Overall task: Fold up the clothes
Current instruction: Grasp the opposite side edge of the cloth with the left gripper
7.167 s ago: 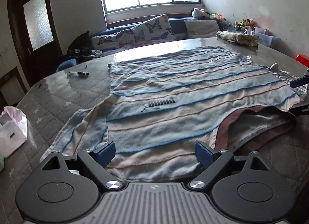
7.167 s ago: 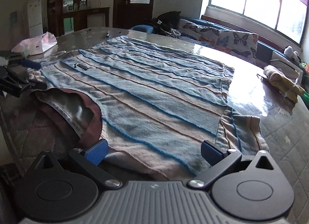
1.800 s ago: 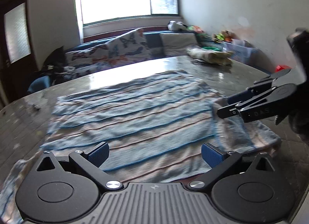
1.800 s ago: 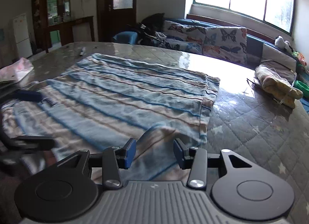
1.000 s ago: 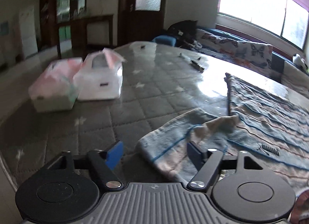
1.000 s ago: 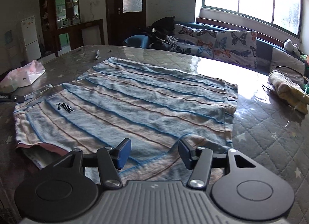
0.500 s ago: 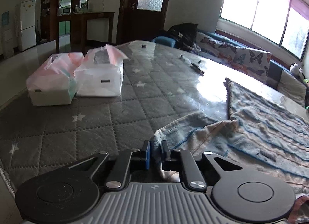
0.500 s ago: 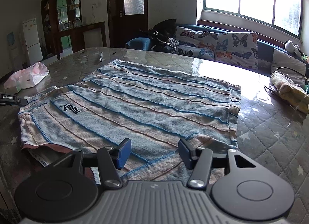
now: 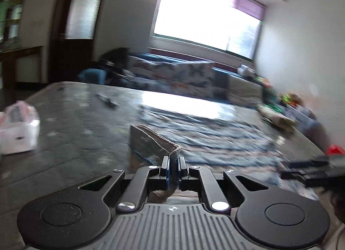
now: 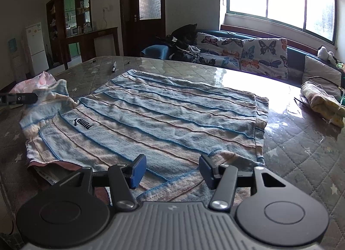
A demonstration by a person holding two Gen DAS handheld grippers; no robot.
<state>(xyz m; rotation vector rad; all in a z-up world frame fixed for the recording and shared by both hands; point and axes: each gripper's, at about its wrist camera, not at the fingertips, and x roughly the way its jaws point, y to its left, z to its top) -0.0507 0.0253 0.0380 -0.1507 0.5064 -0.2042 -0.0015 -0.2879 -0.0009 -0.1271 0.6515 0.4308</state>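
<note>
A blue, pink and white striped T-shirt (image 10: pixel 163 112) lies flat on the quilted grey table (image 10: pixel 301 146). Its left sleeve (image 9: pixel 151 142) is lifted off the table, with my left gripper (image 9: pixel 173 160) shut on its edge. In the right wrist view that same left gripper (image 10: pixel 19 98) shows at the far left holding the raised sleeve (image 10: pixel 54 94). My right gripper (image 10: pixel 170 169) is open, low over the shirt's right sleeve (image 10: pixel 179 183) near the front edge, with nothing pinched. The left wrist view is motion-blurred; my right gripper (image 9: pixel 306 167) appears there at the right.
White and pink tissue packs (image 9: pixel 17 129) sit on the table's left side. A pen (image 10: pixel 113 66) lies beyond the shirt. A folded yellowish cloth (image 10: pixel 323 103) rests at the right edge. A sofa with butterfly cushions (image 10: pixel 243 53) runs behind the table.
My left gripper, shut on the left sleeve, has lifted it and swung right toward the shirt's middle. The right gripper stays open over the right sleeve, slightly closer.
</note>
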